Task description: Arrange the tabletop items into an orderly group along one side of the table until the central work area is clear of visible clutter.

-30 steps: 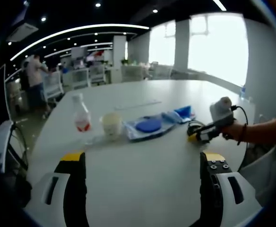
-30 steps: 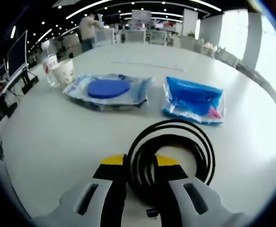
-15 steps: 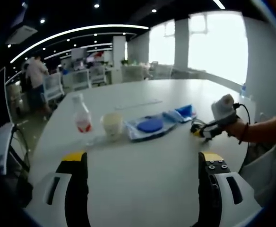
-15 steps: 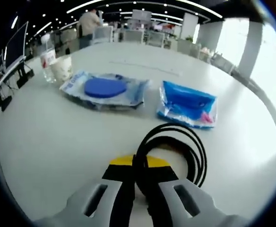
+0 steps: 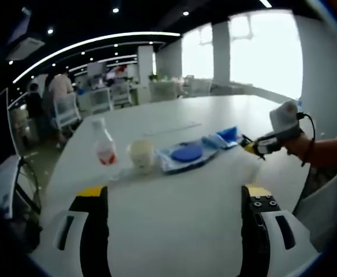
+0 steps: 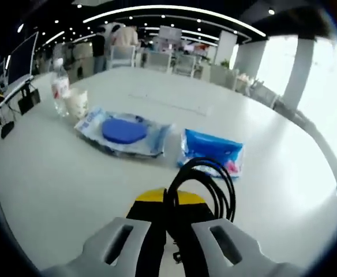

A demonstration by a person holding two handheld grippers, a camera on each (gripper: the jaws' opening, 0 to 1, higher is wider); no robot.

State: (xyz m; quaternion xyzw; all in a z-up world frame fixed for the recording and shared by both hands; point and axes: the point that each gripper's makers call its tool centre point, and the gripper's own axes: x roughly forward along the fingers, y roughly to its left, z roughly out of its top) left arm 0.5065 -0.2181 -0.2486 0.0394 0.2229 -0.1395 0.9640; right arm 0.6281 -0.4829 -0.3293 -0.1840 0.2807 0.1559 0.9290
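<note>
On the white table (image 5: 174,225) a plastic bottle (image 5: 104,149), a paper cup (image 5: 141,154), a clear bag holding a blue disc (image 5: 186,154) and a blue packet (image 5: 226,136) lie in a row. My left gripper (image 5: 174,193) hovers open over bare table in front of them. A hand holds my right gripper (image 5: 250,144) in the air beside the blue packet. In the right gripper view, my right gripper (image 6: 171,199) is shut on a black coiled cable (image 6: 206,173), lifted above the table (image 6: 53,173). Beyond it are the packet (image 6: 212,151), bag (image 6: 122,131), cup (image 6: 76,104) and bottle (image 6: 59,86).
A person's forearm (image 5: 330,153) reaches in from the right. The table's rounded edge runs along the right (image 6: 324,156). A monitor (image 6: 19,57) stands off to the left. Office chairs, desks and standing people (image 5: 59,92) fill the background.
My right gripper has risen with the cable, lifting it off the table and carrying it toward the blue packet. My left gripper stays open and about where it was.
</note>
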